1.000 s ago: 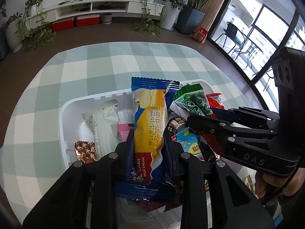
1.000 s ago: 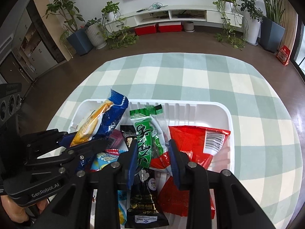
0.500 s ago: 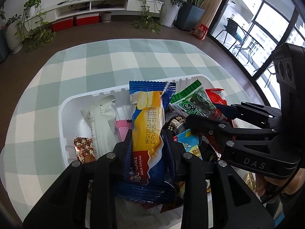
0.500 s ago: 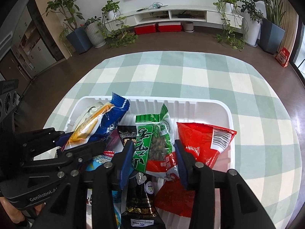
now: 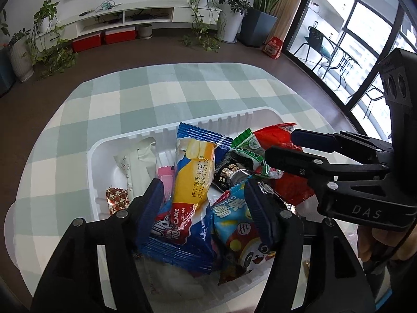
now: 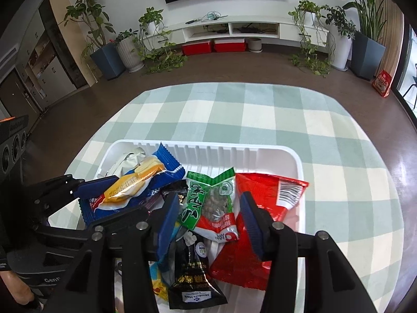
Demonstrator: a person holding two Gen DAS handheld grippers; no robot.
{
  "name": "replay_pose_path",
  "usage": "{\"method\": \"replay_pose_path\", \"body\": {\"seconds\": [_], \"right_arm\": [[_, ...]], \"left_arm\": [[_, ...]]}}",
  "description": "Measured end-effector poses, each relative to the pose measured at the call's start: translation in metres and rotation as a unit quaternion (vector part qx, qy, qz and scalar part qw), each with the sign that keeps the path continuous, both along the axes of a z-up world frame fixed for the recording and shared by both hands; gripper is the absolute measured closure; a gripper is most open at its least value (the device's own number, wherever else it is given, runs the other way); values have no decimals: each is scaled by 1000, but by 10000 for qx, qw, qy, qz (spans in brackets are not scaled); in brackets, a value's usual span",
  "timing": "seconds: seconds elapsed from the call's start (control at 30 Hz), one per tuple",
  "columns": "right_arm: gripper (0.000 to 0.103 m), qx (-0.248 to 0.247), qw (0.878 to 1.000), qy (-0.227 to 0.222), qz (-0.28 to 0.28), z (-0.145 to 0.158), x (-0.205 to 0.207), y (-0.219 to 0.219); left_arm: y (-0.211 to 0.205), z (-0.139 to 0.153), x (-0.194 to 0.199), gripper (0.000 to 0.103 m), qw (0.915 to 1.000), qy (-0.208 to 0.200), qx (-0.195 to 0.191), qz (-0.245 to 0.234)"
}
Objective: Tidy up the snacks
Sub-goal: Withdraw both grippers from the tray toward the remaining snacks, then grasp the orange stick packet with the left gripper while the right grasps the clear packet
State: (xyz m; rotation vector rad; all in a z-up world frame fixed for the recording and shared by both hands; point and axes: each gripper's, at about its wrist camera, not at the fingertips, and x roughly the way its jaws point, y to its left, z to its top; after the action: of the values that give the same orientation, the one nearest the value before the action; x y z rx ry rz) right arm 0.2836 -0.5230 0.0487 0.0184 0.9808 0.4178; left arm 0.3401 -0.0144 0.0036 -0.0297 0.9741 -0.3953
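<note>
The left gripper [image 5: 204, 198] is opening, its pads clear of the blue-and-yellow roll cake packet [image 5: 191, 182] lying between them. The right gripper [image 6: 209, 210] is opening too, around the green snack packet [image 6: 208, 200]. Both packets rest among other snacks in the white tray [image 6: 295, 161] on the checked table [image 6: 260, 114].

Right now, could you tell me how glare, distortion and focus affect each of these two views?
Left wrist view: heavy fisheye bending, blown-out windows at right, sheen on the roll cake wrapper, date print still sharp. Right wrist view: same barrel curve on the tablecloth, glare on the floor, red bag crisp, corners vignetted black.
</note>
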Motion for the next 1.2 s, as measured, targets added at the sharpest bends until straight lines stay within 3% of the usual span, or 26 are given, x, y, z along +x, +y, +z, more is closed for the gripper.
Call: {"method": "replay_pose_path", "body": {"seconds": [0.2, 0.27, 0.33, 0.43, 0.53, 0.87, 1.03, 1.2], "right_arm": [[18, 394, 9987, -278, -186, 32, -20, -21], [14, 585, 9976, -305, -232, 41, -30, -30], [12, 778, 9963, -296, -216, 47, -43, -40], [8, 981, 9943, -335, -242, 53, -68, -56], [6, 1140, 9923, -372, -309, 56, -93, -73], [5, 1136, 9887, -370, -902, 43, -200, -132], [5, 955, 9879, -167, -1209, 22, -242, -142], [5, 976, 9882, 104, -1177, 4, -266, -140]], "left_arm": [[5, 32, -33, 18, 9989, -450, -37, 121], [7, 43, -50, 4, 9977, -655, -44, 148], [8, 54, -71, 0, 9959, -893, 30, 152], [7, 62, -102, 0, 9926, -1204, 129, 58], [6, 61, -130, 0, 9924, -1187, 316, 36], [19, 33, -228, 0, 9921, -1232, -134, 211], [12, 9, -267, 0, 9942, -1048, -202, 131], [2, -14, -294, 0, 9970, -721, -240, 121]]}}
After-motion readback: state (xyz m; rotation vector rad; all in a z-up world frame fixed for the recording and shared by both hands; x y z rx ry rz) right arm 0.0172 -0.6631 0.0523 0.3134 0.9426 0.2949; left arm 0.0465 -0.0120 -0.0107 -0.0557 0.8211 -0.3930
